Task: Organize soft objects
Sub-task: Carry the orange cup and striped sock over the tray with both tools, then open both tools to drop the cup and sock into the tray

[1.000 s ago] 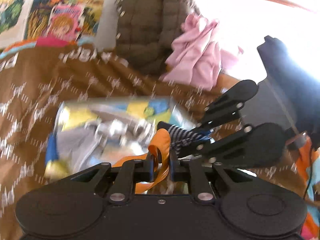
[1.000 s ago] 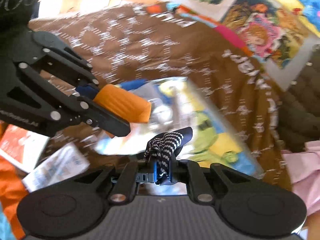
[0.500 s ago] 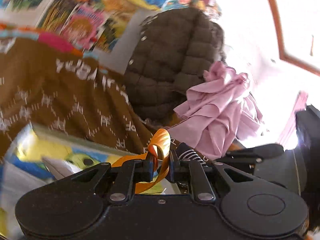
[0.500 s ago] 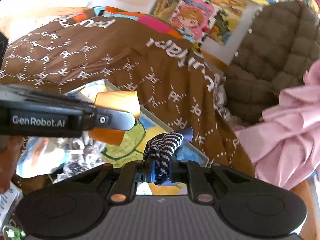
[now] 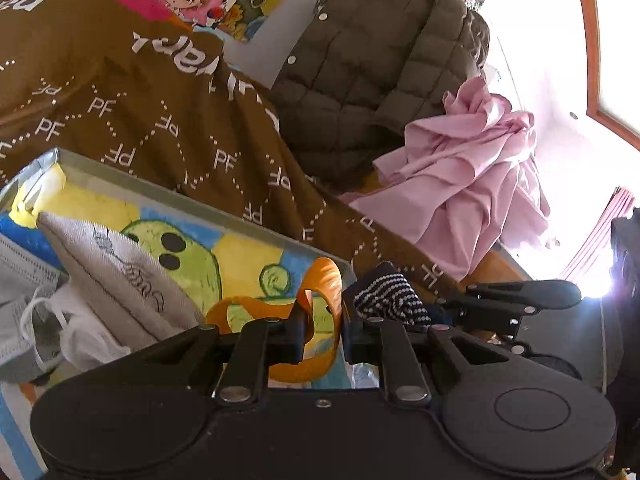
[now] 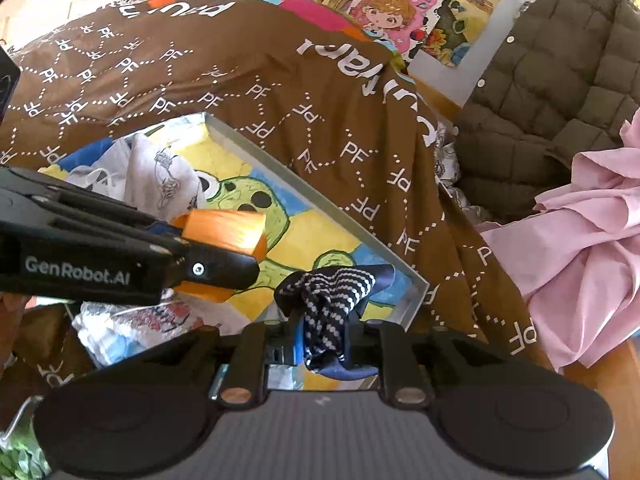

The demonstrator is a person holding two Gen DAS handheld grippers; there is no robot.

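Observation:
My left gripper (image 5: 322,332) is shut on an orange ribbon (image 5: 320,284) that loops up between its fingers. My right gripper (image 6: 322,344) is shut on a navy and white striped cloth (image 6: 332,292). Both hang over a shallow box (image 6: 312,200) with a cartoon turtle print inside. The box holds a grey printed cloth (image 5: 108,272) and white face masks (image 5: 48,320). In the right wrist view the left gripper (image 6: 224,268) shows side-on with the orange ribbon (image 6: 224,232). The striped cloth also shows in the left wrist view (image 5: 384,292), beside the right gripper (image 5: 452,308).
A brown blanket with white "PF" print (image 6: 240,80) covers the surface around the box. A quilted olive jacket (image 5: 372,72) and a crumpled pink cloth (image 5: 460,192) lie at the far right. Cartoon posters (image 6: 400,12) line the back wall.
Both grippers have swung right and steadied over the box's near right corner, each still holding its item. The jacket and pink cloth have come more into view.

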